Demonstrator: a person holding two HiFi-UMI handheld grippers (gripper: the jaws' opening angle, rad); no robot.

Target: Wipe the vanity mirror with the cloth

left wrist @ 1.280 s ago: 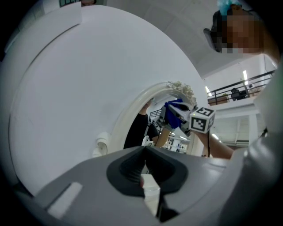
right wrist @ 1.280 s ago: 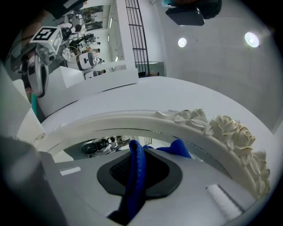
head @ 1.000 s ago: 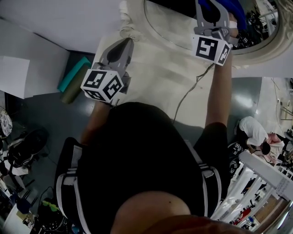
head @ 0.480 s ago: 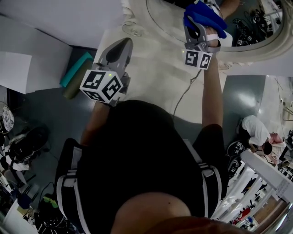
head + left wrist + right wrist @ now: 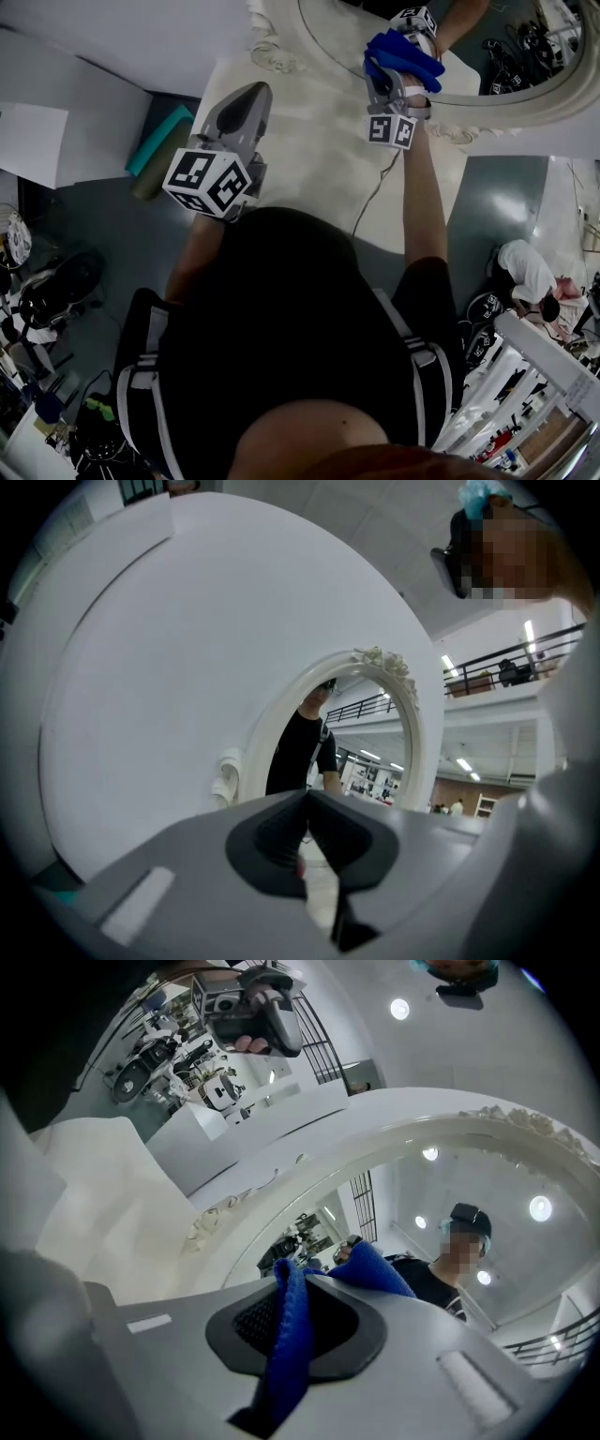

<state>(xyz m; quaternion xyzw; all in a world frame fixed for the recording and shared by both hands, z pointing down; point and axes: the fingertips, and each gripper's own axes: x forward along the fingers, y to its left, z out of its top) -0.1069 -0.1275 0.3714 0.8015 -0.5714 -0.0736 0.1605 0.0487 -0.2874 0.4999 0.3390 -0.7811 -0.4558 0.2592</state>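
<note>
- You hold two grippers, one in each hand, and each carries one marker cube.
- Your left gripper point(image 5: 253, 91) has its jaws pressed together with nothing between them. It hangs over the white tabletop point(image 5: 319, 159), well apart from the glass and pointing toward the mirror's ornate frame point(image 5: 277, 42).
- Your right gripper point(image 5: 395, 62) is pinching the one blue cloth point(image 5: 405, 49). In the right gripper view a fold of it runs down between the jaw pads and a bunch sticks out past the tips.
- There is one vanity mirror point(image 5: 511, 58), oval and white-framed, standing at the back of the tabletop. The cloth sits against its lower part, but you cannot tell whether it touches the glass.
- One thin cable point(image 5: 379, 193) trails across the tabletop under your right forearm.
- One teal roll point(image 5: 153, 150) lies on the floor, left of the table.
</note>
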